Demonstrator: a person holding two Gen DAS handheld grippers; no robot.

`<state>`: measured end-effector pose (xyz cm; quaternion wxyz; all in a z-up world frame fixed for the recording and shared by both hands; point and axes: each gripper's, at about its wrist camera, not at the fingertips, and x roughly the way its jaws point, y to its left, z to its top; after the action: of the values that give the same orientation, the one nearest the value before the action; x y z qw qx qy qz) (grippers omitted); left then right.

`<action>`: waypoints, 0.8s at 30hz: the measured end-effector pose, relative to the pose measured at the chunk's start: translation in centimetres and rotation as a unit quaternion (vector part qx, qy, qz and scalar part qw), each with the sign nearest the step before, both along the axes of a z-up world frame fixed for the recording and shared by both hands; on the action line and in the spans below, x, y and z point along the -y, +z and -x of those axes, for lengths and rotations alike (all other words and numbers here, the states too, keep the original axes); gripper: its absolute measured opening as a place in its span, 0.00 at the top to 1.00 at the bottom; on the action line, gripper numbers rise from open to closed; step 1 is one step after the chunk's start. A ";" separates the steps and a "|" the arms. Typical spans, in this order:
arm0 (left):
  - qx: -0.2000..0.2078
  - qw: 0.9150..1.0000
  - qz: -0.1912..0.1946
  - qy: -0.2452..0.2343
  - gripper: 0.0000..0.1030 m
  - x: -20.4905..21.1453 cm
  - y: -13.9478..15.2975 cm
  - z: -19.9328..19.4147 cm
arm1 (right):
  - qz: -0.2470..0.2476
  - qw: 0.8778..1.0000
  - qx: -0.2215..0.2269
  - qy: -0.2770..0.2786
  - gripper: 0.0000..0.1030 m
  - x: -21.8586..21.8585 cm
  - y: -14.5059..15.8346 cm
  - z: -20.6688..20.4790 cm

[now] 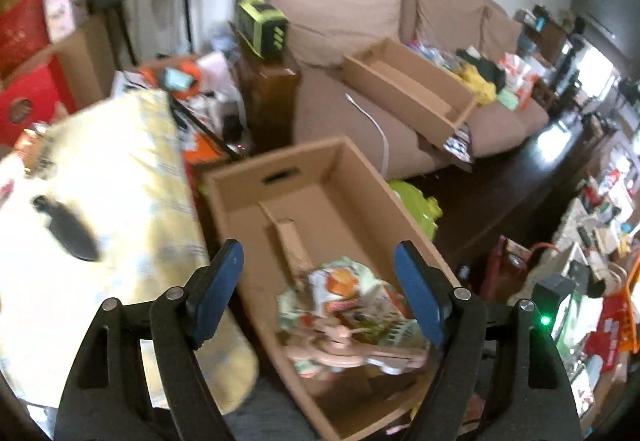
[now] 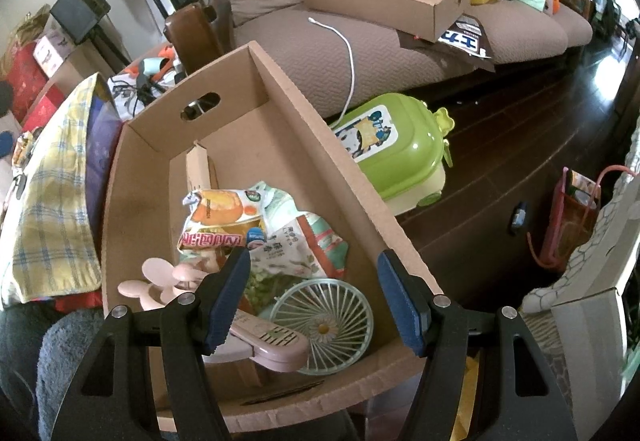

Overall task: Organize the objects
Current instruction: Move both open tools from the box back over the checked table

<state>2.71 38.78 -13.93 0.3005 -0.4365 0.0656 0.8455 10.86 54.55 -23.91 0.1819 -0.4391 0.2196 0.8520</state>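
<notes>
Blue-padded, the left gripper (image 1: 318,291) and right gripper (image 2: 314,297) both hung spread and empty above the cardboard box (image 2: 304,113), where snack packets (image 2: 224,217) and small fans (image 2: 322,325) were collected; beyond, a sofa (image 2: 380,53).

We list our left gripper (image 1: 320,293) and right gripper (image 2: 316,297) alike: black slotted linkage arms, silver pivot pins, blue finger pads (image 2: 228,297), one green indicator light (image 1: 544,320).

The open cardboard box (image 2: 280,89) holds crumpled snack packets (image 2: 224,217) mid-floor, with a pink handheld fan (image 2: 264,345) and a pale green fan grille (image 2: 324,325) nearer its front wall.
</notes>
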 end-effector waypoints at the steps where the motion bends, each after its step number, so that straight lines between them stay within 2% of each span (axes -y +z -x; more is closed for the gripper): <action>1: -0.005 1.000 -0.002 0.008 0.27 0.7 0.5 0.2 | -0.002 1.000 -0.003 0.000 0.34 0.0 0.1 -0.1; 4: -0.018 0.999 -0.003 0.033 0.26 3.1 2.0 0.8 | -0.004 1.000 -0.002 0.002 0.34 0.1 0.0 0.0; 7: -0.027 0.998 0.014 0.054 0.26 5.2 3.0 1.5 | -0.005 1.000 0.001 0.005 0.34 0.2 -0.1 0.1; 11: -0.035 0.997 0.014 0.065 0.25 8.0 3.9 2.3 | 0.007 1.000 0.000 0.013 0.34 0.6 -0.4 0.3; 14: -0.031 0.996 0.007 0.086 0.23 10.6 4.2 3.4 | 0.008 1.000 0.012 0.027 0.34 1.2 -0.9 0.9; 16: -0.019 0.995 -0.001 0.095 0.23 12.4 4.0 4.1 | 0.013 0.999 0.009 0.031 0.34 1.4 -1.0 1.0; 19: -0.023 0.994 -0.001 0.105 0.23 14.7 3.7 4.8 | 0.015 0.999 0.002 0.033 0.34 1.7 -1.0 1.1; 24: -0.029 0.990 0.007 0.135 0.23 18.9 3.1 6.1 | -0.061 0.997 -0.026 0.043 0.34 3.4 0.7 1.0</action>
<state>-3.43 19.91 -10.81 0.1784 -0.4188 0.0202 0.8902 9.88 51.17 -23.26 0.1663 -0.4135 0.1527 0.8821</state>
